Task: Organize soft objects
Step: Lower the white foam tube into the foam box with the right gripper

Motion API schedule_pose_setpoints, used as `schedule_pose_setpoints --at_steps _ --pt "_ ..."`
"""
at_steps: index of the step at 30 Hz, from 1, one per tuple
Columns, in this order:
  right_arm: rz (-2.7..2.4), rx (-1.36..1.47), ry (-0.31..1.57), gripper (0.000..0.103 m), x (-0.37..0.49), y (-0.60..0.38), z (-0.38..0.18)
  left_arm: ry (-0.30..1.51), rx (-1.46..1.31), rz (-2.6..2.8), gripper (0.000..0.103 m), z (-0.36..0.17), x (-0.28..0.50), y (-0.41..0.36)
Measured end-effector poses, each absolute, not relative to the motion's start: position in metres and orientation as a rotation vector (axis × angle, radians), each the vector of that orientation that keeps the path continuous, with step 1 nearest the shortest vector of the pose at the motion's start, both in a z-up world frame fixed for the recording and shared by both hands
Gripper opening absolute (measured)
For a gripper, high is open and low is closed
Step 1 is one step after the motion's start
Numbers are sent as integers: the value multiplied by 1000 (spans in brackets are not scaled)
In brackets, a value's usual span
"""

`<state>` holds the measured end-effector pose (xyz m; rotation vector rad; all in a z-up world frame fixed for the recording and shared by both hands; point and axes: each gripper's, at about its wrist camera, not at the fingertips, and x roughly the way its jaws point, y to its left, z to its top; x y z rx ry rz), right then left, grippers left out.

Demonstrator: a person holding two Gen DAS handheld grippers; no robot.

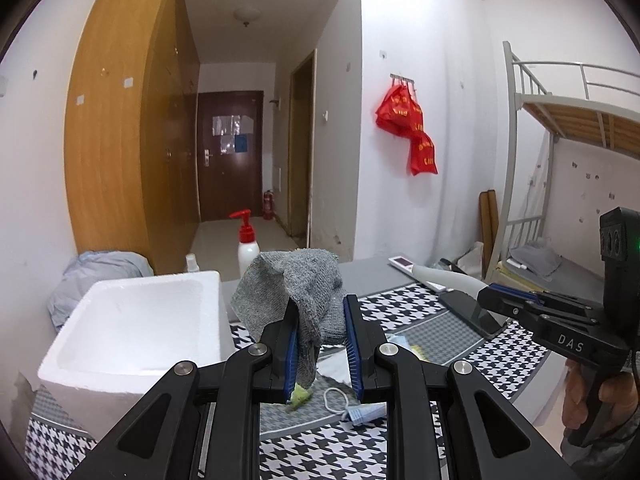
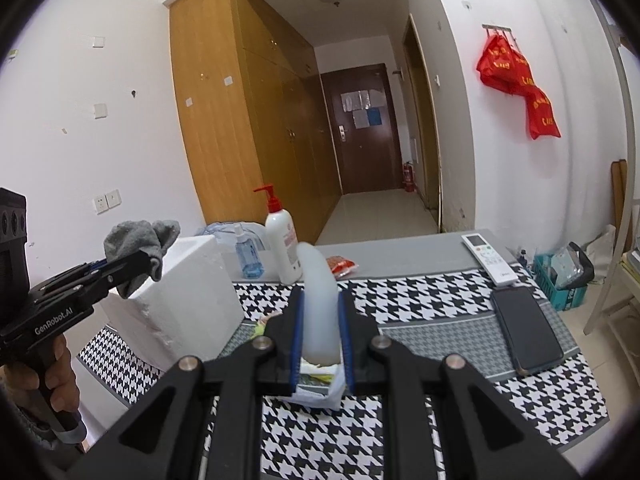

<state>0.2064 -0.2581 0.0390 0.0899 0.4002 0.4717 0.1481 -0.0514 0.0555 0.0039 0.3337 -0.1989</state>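
Left gripper (image 1: 320,340): fingers clamped on a grey knitted cloth (image 1: 296,292), which bunches above the blue pads and hangs a short tail below them. The cloth is lifted clear of the desk (image 2: 420,308), just beside the upper edge of the white foam box (image 1: 132,320); from the right wrist view it sits at the box's near top corner.

Right gripper (image 2: 320,336): fingers clamped on a pale, translucent, curved soft object (image 2: 318,304) that sticks up between the pads and bends leftward at its tip. What it is cannot be told. It is held above the desk.

Directly below the grippers, on the houndstooth desk cover: a small white packet with printed paper (image 2: 320,384), a face mask with ear loop (image 1: 352,408), a scrap of yellow-green material (image 1: 298,394).

Mid desk, right side: a dark phone (image 2: 526,328) lying flat, and beyond it a white remote control (image 2: 490,258).

Far edge of the desk: a white pump bottle with red head (image 2: 282,240), a small clear blue bottle (image 2: 246,254) beside the box, a red packet (image 2: 340,266).

Beyond: wooden wardrobes (image 2: 240,120), a corridor to a dark door (image 2: 360,128), red bags (image 2: 516,80) hung on the wall.
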Motion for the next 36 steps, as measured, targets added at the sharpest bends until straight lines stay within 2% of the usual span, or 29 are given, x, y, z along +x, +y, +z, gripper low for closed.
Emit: schedule_pose_setpoints --at_steps 36 --pt "621 40 320 20 204 -164 74 272 -23 -90 22 69 135 28"
